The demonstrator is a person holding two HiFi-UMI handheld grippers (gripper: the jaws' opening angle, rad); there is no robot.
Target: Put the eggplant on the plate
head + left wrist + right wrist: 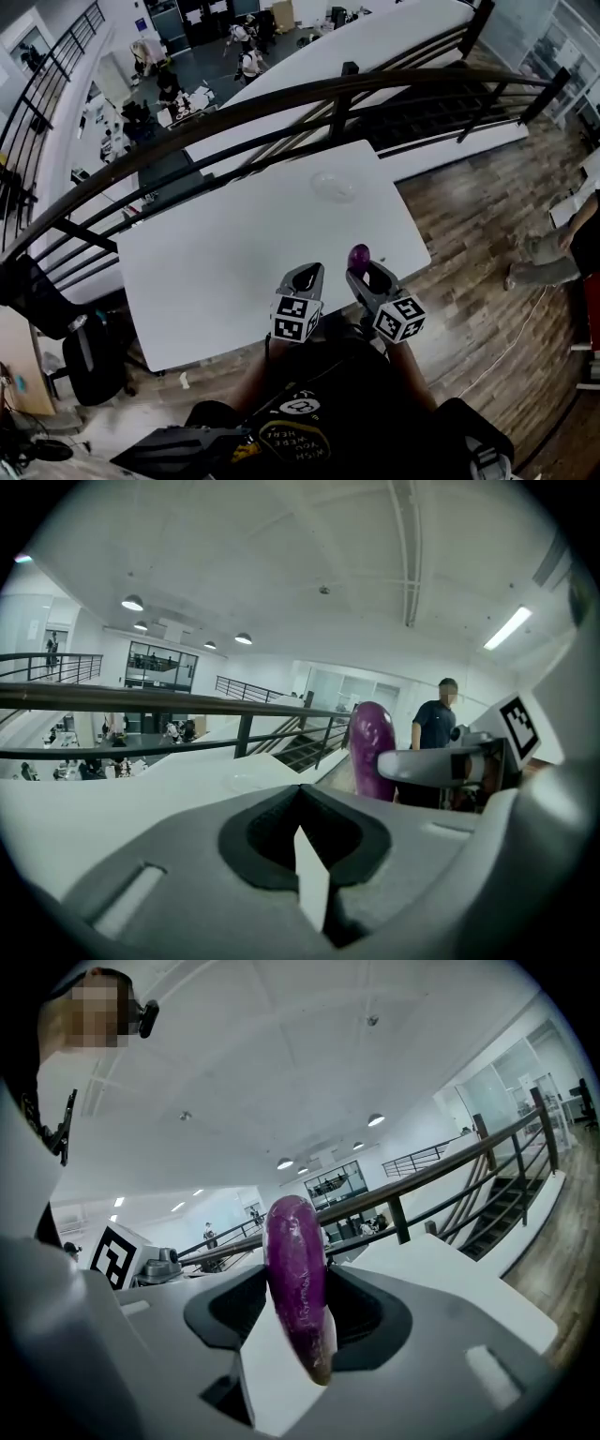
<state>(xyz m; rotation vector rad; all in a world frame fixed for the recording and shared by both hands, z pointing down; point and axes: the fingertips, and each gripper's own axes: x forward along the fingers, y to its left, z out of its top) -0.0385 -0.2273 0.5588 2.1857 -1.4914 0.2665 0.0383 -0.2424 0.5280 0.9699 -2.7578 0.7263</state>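
A purple eggplant [358, 256] stands upright between the jaws of my right gripper [363, 269], which is shut on it over the near edge of the white table [225, 253]. In the right gripper view the eggplant [298, 1279] fills the gap of the right gripper [302, 1340]. My left gripper [307, 273] hovers just to its left, holding nothing. Only a thin slit shows between the jaws of the left gripper [303, 834]. A clear plate [333, 186] lies at the table's far side. The left gripper view shows the eggplant [373, 752] off to its right.
A dark railing [281, 98] runs behind the table, with a drop to a lower floor beyond it. A person [553, 253] is on the wood floor at the right. A black office chair [89, 361] stands off the table's left corner.
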